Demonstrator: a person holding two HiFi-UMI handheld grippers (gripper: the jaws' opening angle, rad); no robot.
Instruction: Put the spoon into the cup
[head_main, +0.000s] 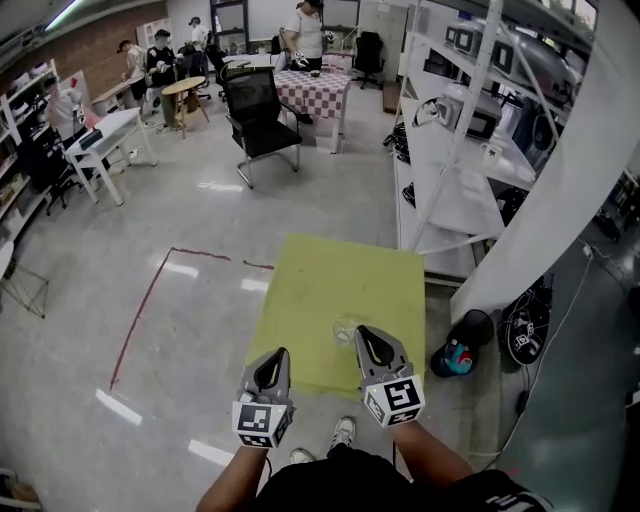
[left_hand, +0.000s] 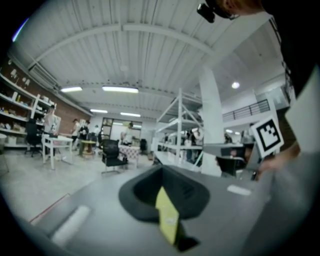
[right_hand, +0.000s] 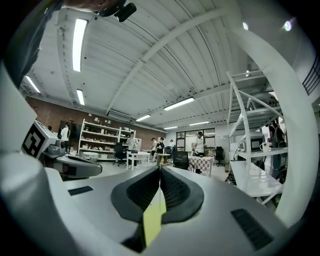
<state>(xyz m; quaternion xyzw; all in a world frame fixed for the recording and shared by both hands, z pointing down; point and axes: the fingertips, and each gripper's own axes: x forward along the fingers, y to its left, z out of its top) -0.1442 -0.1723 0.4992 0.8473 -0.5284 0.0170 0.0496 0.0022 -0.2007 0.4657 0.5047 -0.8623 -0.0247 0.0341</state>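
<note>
A small clear glass cup stands on the yellow-green table, near its front edge. I cannot make out a spoon in any view. My left gripper hangs over the table's front left corner, jaws shut and empty. My right gripper sits just right of the cup, almost beside it, also shut with nothing held. Both point level, away from me. In the left gripper view the left gripper has its dark pads meeting at the tips. The right gripper view shows the right gripper pressed together the same way. Neither gripper view shows the cup.
White shelving with appliances and a thick white column stand close to the table's right. A dark bag and a bottle lie on the floor there. A black office chair, a checked table and several people are far back. Red tape marks the floor at left.
</note>
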